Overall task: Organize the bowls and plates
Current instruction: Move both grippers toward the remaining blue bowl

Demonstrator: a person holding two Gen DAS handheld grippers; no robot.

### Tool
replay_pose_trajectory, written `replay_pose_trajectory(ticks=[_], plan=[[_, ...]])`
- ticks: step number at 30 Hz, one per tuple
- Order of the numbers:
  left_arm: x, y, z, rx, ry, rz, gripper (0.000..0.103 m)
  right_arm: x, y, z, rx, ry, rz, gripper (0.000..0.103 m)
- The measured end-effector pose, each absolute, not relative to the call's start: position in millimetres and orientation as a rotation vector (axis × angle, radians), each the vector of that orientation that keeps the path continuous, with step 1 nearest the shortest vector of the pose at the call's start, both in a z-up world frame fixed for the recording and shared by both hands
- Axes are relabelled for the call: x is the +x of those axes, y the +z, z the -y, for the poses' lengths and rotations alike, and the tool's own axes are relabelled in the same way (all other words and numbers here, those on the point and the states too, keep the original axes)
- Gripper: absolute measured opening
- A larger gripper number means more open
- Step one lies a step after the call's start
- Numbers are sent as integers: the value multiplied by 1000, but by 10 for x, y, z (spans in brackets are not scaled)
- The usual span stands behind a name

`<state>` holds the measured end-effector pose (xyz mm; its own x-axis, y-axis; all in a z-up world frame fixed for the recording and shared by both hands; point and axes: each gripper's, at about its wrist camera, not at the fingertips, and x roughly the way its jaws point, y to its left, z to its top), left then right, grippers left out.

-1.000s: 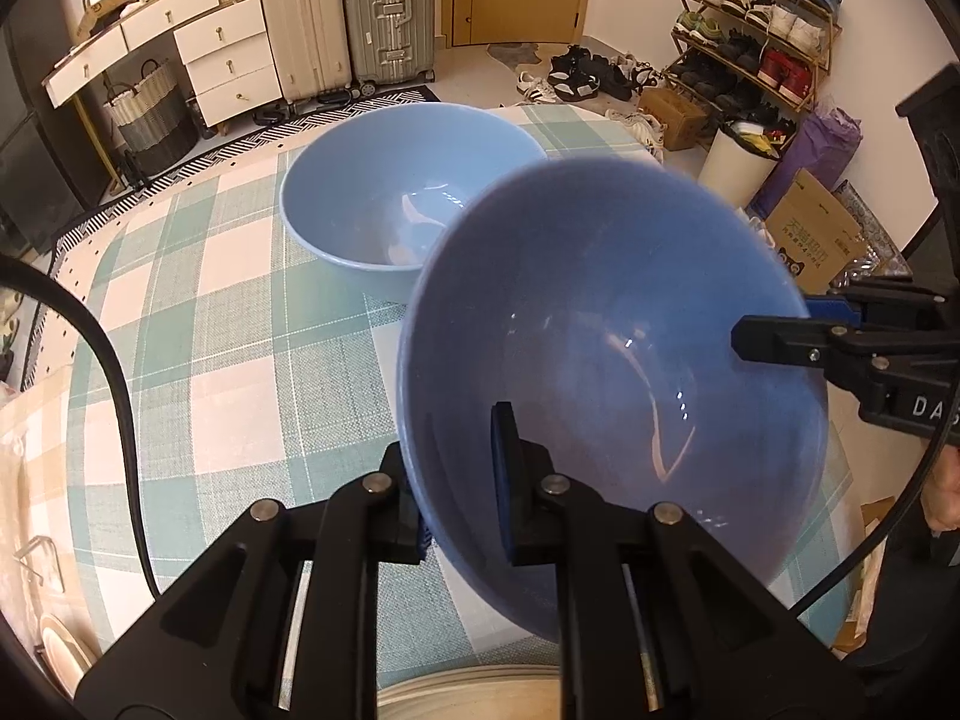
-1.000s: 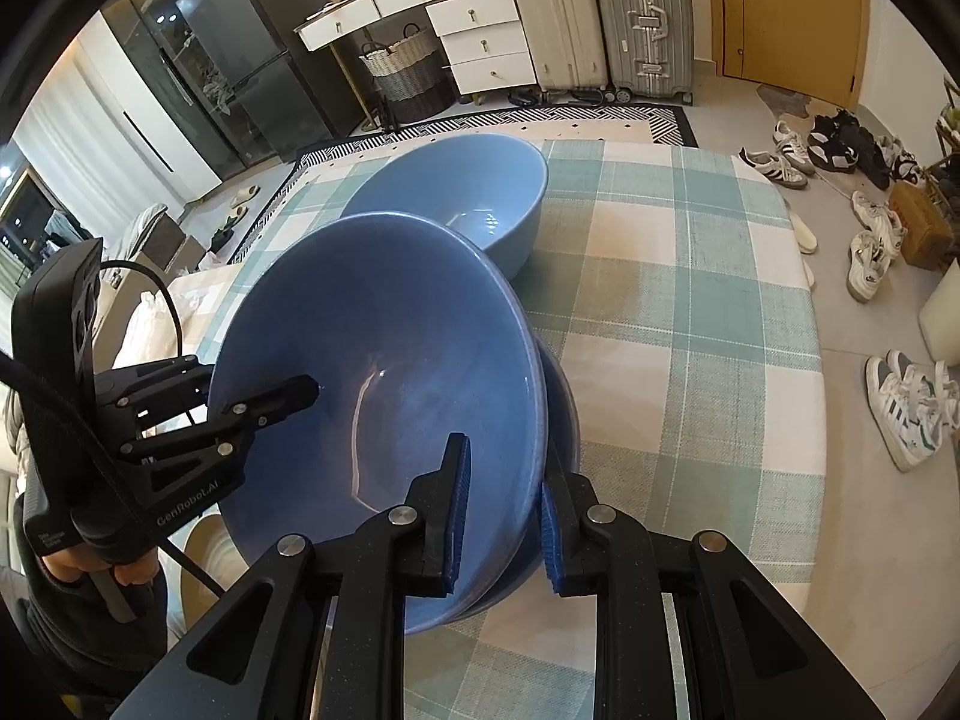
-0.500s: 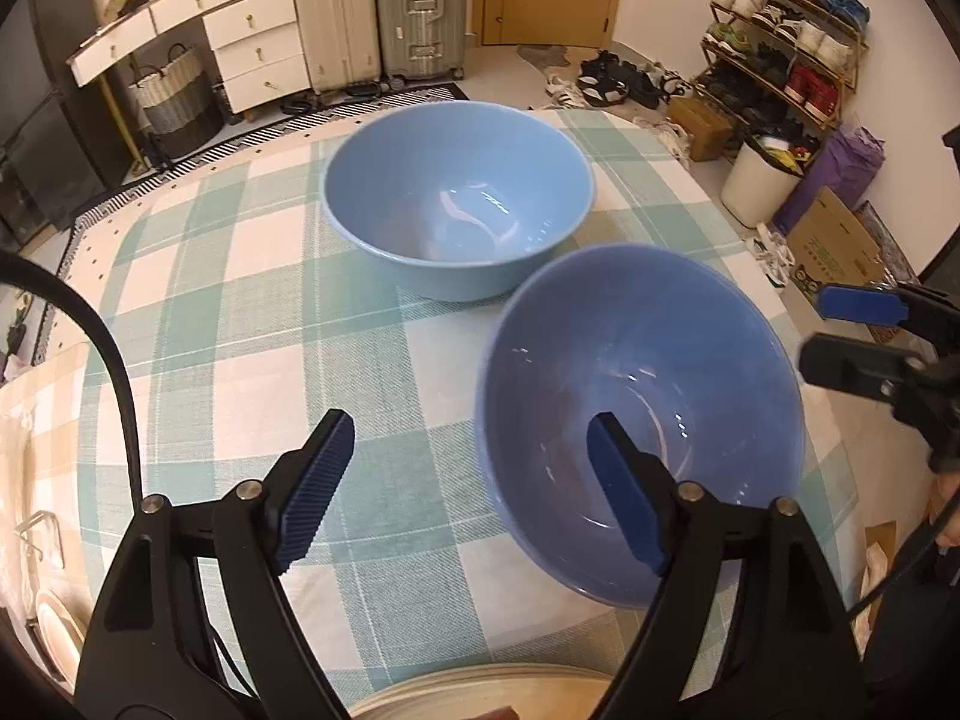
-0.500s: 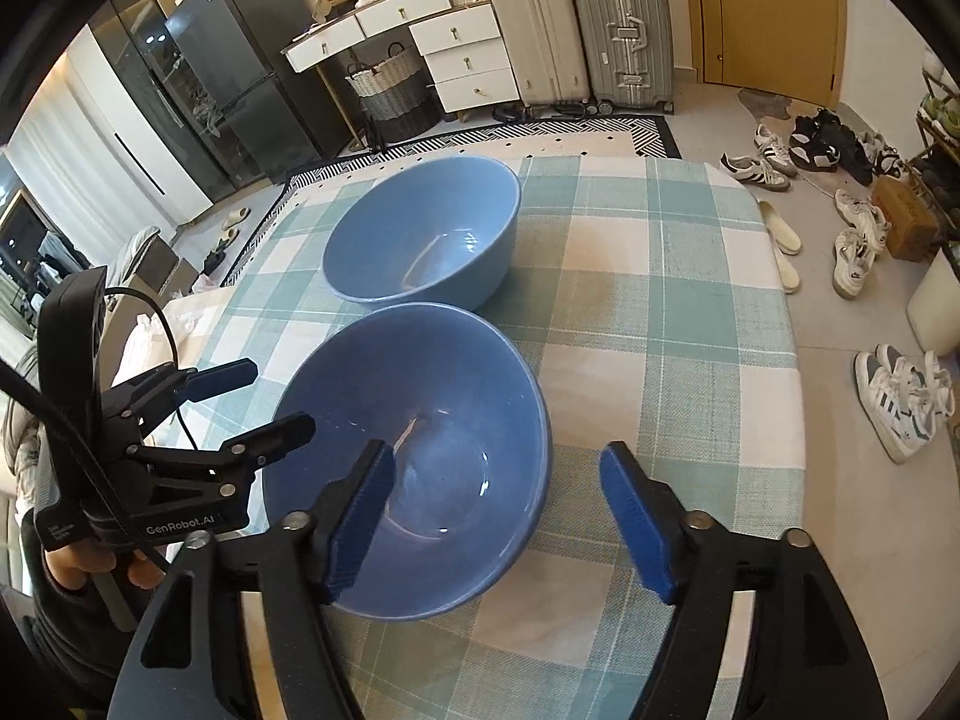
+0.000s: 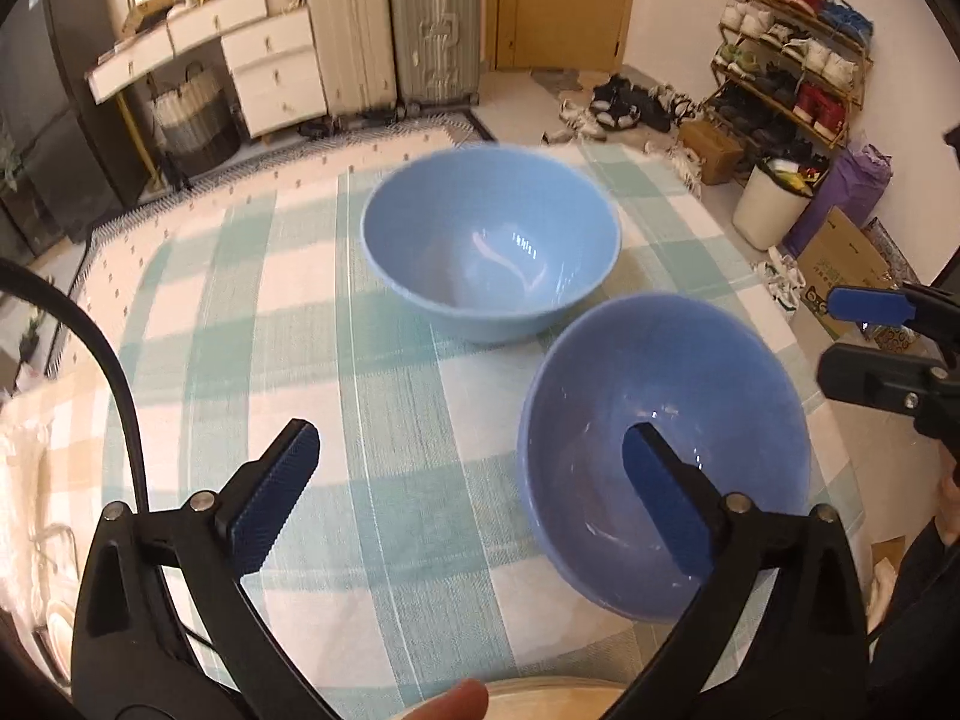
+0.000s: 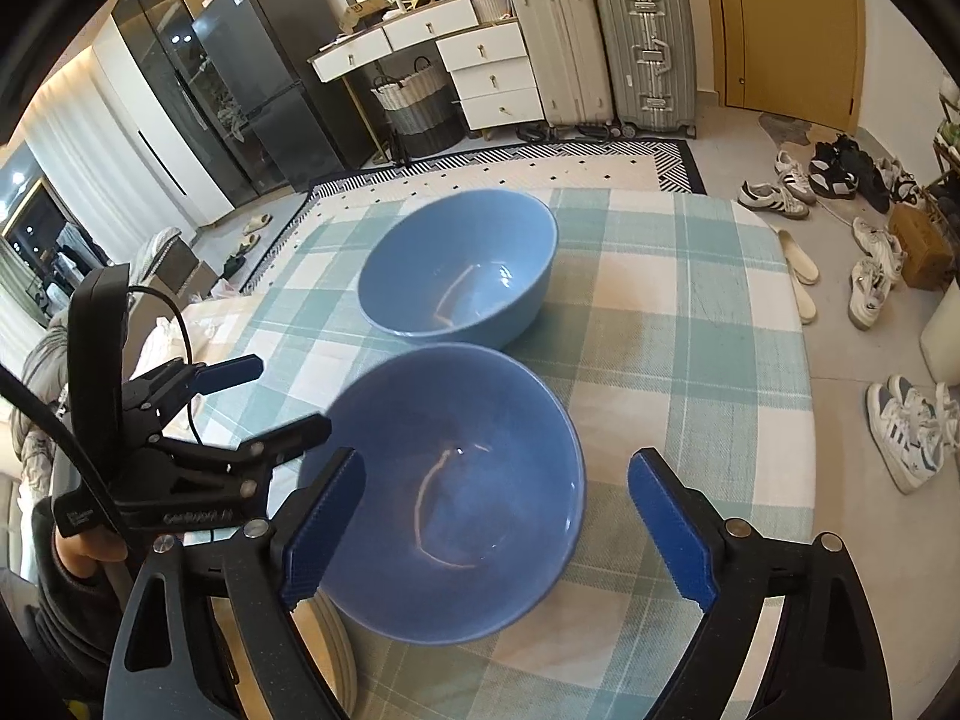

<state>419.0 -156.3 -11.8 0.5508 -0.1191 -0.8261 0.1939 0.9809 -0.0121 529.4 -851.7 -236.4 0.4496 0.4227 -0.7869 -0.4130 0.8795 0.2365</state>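
Both grippers have let go since a second ago: then each pinched the rim of the near blue glazed bowl (image 6: pixel 450 492) and held it tilted above the cloth, and now that bowl sits upright on the green-and-white checked tablecloth (image 6: pixel 690 330), free of any grip; the left gripper (image 5: pixel 474 492) has also drawn back and up a little, so its view takes in more of the table. Its jaws are opening and stand wide, one blue pad over bare cloth and the other hanging in front of the near bowl's inside without pressing on it; the right gripper (image 6: pixel 498 516) is likewise opening, its pads straddling the bowl's near side with clear gaps on both flanks, nothing held between them.

The far blue glazed bowl (image 6: pixel 459 264) stands just behind the near one, rims close, though whether they touch I cannot tell; placing the two side by side looks like grouping like with like rather than nesting them. A two-handed grip on opposite rims makes sense for a wide, smooth, heavy-looking bowl, which a single pinch would let swing.

A stack of pale cream plates (image 6: pixel 336 648) shows at the table's near edge, partly under the right gripper's left finger; a person's fingertip (image 5: pixel 450 705) pokes into the left view just above them; those plates seem the likely next thing to sort.
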Motion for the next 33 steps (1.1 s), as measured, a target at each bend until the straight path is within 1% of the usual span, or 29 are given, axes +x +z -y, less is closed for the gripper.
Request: replay_pose_trajectory(ticks=[11,25,33], plan=[[4301,19,1446,57,-159,-956,100,5478,-2311,8402,14,540,-979,91],[4484,334,1306,53,-108,-903,100,5748,-2153,8358,45,518,-956,91],[4673,386,1272,34,-119,-909,100,5932,-2116,8320,52,512,-954,91]])
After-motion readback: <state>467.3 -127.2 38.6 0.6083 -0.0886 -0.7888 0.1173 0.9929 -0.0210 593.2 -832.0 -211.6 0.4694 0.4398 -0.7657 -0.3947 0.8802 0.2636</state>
